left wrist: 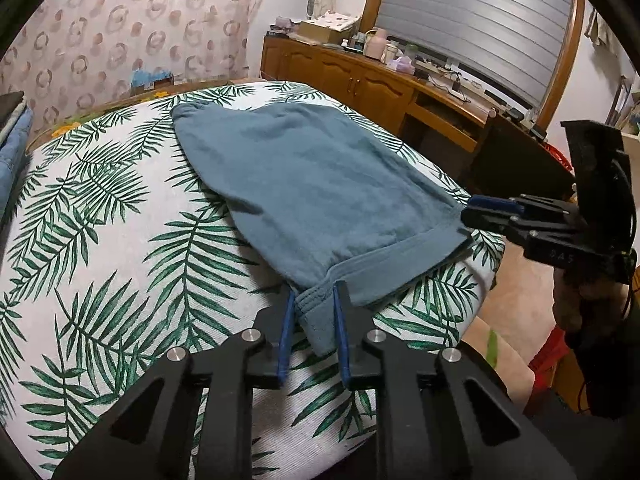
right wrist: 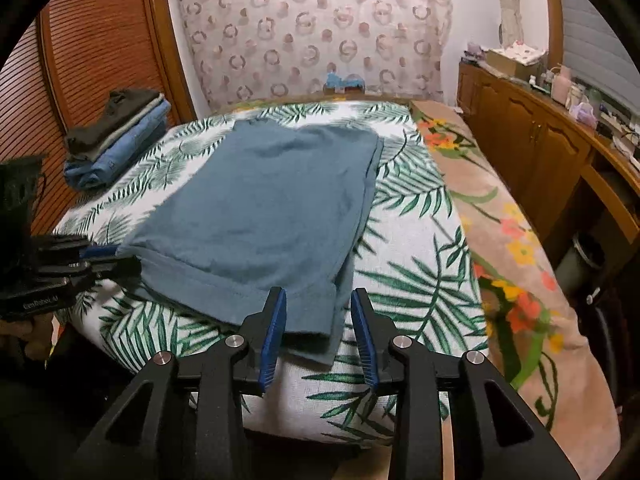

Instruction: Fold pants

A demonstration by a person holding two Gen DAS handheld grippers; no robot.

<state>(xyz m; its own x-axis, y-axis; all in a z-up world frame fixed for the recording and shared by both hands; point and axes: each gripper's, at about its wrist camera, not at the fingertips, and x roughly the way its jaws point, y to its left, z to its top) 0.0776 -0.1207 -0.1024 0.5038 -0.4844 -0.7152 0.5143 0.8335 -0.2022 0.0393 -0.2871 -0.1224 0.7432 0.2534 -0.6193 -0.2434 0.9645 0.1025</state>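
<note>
The pants [right wrist: 264, 196] lie flat on the bed [right wrist: 404, 280], already doubled lengthwise, hems toward me; soft blue knit, light and floppy by my judgement, so it will sag and drag rather than hold a shape. My left tool [left wrist: 314, 312] straddles the near hem corner, pads narrow with cloth between them, though I cannot tell if they actually pinch it. My right tool [right wrist: 318, 316] stands wide over the other hem corner, nothing held; the ribbed hem edge looks like the firmest place to bite. A stack of folded clothes [right wrist: 116, 136] waits at the far left.
</note>
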